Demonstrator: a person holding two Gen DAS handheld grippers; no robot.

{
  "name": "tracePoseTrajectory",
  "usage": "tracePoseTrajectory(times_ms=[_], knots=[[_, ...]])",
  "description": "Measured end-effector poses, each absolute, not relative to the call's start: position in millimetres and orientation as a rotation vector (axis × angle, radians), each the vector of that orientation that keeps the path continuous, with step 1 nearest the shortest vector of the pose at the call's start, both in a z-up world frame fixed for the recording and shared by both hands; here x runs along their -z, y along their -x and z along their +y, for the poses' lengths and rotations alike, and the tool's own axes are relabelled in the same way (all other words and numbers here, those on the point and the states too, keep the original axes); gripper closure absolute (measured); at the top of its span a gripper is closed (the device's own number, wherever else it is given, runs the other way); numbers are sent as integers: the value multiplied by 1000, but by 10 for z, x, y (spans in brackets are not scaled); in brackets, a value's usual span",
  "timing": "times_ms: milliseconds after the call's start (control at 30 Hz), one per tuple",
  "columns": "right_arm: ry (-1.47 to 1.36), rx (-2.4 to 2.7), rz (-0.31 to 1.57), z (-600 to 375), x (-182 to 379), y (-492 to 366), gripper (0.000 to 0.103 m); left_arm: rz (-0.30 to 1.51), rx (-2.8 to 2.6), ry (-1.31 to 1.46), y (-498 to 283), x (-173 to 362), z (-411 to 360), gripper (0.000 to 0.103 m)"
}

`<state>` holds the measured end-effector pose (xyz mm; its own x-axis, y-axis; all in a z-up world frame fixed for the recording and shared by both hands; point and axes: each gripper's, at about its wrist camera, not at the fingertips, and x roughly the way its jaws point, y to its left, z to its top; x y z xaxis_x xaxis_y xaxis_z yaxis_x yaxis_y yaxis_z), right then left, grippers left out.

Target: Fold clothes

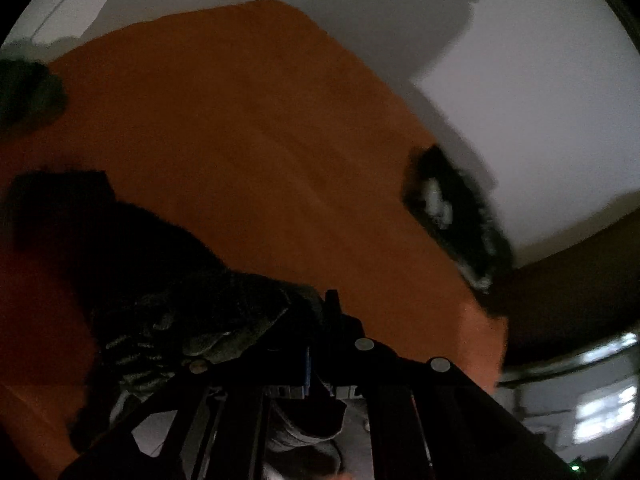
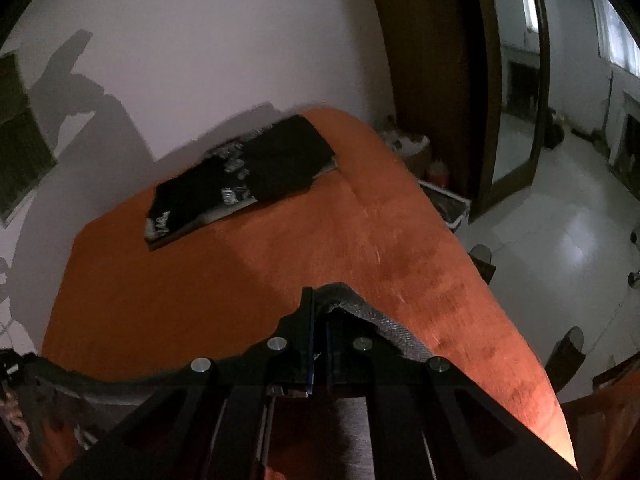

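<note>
Both my grippers, left (image 1: 326,300) and right (image 2: 318,300), tilt down over the orange bed (image 2: 280,248), each clamped on the grey garment (image 2: 384,320). Folded black clothes (image 2: 240,176) lie at the bed's far edge by the wall (image 2: 200,60); bare bed lies between.

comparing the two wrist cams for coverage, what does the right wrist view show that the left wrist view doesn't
Only the right wrist view: the whole folded dark garment lying flat at the far end of the orange cover, the doorway with the tiled floor, and the right gripper shut on grey cloth.

Only the left wrist view: the left gripper shut on dark patterned cloth, and a dark item at the left edge.

Both: the orange cover, the white wall, and the folded garment, blurred in the left view.
</note>
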<state>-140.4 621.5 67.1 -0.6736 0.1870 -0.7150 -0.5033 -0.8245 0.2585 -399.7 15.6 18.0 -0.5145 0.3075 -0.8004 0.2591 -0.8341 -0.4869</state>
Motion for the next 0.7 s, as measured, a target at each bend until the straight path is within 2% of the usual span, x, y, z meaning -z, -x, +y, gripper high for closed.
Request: tracePoseTrajectory(times_ms=[67,100,133,167,233,300,400,467,633,700], knots=[[1008,-2435,673,6334,-642,1778,99,-899,-2548,1703,4460,-37,293,94],[1025,-2386,697,6393,-595,2033,98,-911,-2521,1809,4686,64,362,87],[1056,-2335,727,6448,-538,2271,90,-935,-2441,1920,4863,195,414,70],[1129,-2284,796,6490,-438,2458,79,-963,-2345,1981,4982,327,478,64],[1270,-2214,1033,6546,-174,2740,58,-981,-2271,2020,5124,462,563,61],[1259,-2193,1140,6493,-19,2777,57,-950,-2368,1973,5138,422,579,61],[1328,-2207,1037,6361,159,2810,57,-964,-2385,1913,5194,421,545,51],[1398,-2202,987,6318,283,2777,55,-980,-2361,1900,5184,440,456,50],[1524,-2212,994,6280,515,2285,52,-1088,-2134,1819,4931,540,134,49],[1561,-2206,985,6297,569,2011,51,-971,-2137,1748,4648,429,33,49]])
